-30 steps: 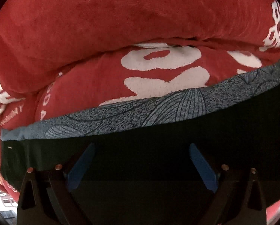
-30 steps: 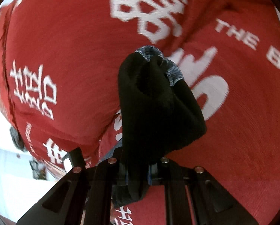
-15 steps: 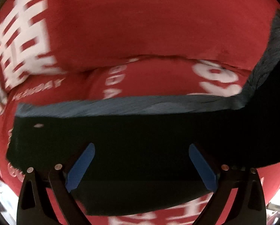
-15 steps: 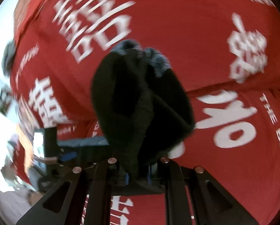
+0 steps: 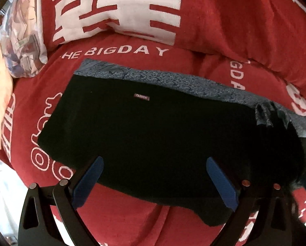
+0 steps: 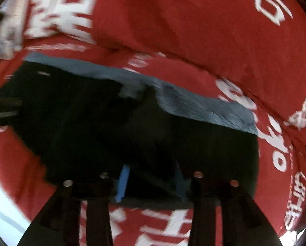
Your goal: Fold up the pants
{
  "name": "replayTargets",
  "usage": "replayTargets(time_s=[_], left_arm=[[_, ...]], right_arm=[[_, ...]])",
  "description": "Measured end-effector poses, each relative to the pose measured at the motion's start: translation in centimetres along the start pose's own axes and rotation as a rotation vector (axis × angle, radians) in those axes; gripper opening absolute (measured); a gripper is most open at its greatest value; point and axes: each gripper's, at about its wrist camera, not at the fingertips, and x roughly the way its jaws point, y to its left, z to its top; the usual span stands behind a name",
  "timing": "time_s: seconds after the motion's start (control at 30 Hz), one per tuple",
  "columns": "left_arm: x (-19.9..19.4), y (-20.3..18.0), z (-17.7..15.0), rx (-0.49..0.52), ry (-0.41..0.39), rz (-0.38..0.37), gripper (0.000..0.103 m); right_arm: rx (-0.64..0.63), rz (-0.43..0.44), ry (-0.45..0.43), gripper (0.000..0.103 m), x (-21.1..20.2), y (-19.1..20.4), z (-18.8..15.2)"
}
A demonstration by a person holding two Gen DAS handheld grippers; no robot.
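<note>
The black pants (image 5: 153,135) lie folded flat on the red bedspread, with a grey patterned lining strip (image 5: 173,80) along the far edge and a small FASHION label on top. My left gripper (image 5: 153,178) is open and empty just above the near edge of the pants. In the blurred right wrist view the pants (image 6: 132,135) lie flat too. My right gripper (image 6: 151,181) is open over their near edge, with its blue pads apart and nothing between them. The left gripper shows as a dark bar at that view's left edge.
The red bedspread (image 5: 224,30) with white lettering covers the bed, bunched into a ridge behind the pants. A printed pillow (image 5: 24,37) lies at the far left. The bed's edge and the pale floor (image 6: 1,203) show at lower left.
My right gripper has opened and let go of the bunched pants, which now lie flat. My left gripper has pulled back and up from the pants, so more of them shows.
</note>
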Motion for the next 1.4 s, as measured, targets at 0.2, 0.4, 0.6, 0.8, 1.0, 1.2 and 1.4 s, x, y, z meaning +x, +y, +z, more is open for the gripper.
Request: replayTargets(time_s=[0.2, 0.4, 0.6, 0.8, 1.0, 1.2, 1.4], left_arm=[[-1.8, -3.2, 0.9, 0.09, 0.011, -0.228, 0.102], [-1.6, -10.0, 0.7, 0.176, 0.071, -0.391, 0.086], [1.6, -14.6, 0.1, 0.191, 0.214, -0.438, 0.053], [2.1, -15.4, -0.5, 0.185, 0.199, -0.409, 0.052], [-1.0, -14.2, -1.6, 0.21, 0.124, -0.378, 0.05], [1.3, -14.1, -4.1, 0.219, 0.149, -0.312, 0.051], [-0.9, -13.9, -3.6, 0.241, 0.083, -0.267, 0.067]], right_arm=[[0.411, 0.407, 0.018, 0.054, -2.5, -7.7, -2.1], [0.907, 0.663, 0.127, 0.054, 1.9, -16.3, -7.2], [1.046, 0.72, 0.141, 0.053, 4.3, -17.8, -8.6], [1.175, 0.761, 0.15, 0.005, 6.2, -18.1, -9.8], [1.143, 0.795, 0.124, 0.005, 4.5, -18.2, -8.3], [1.081, 0.722, 0.216, 0.004, 5.4, -16.5, -10.2], [0.956, 0.741, 0.238, 0.014, 4.4, -16.9, -9.3]])
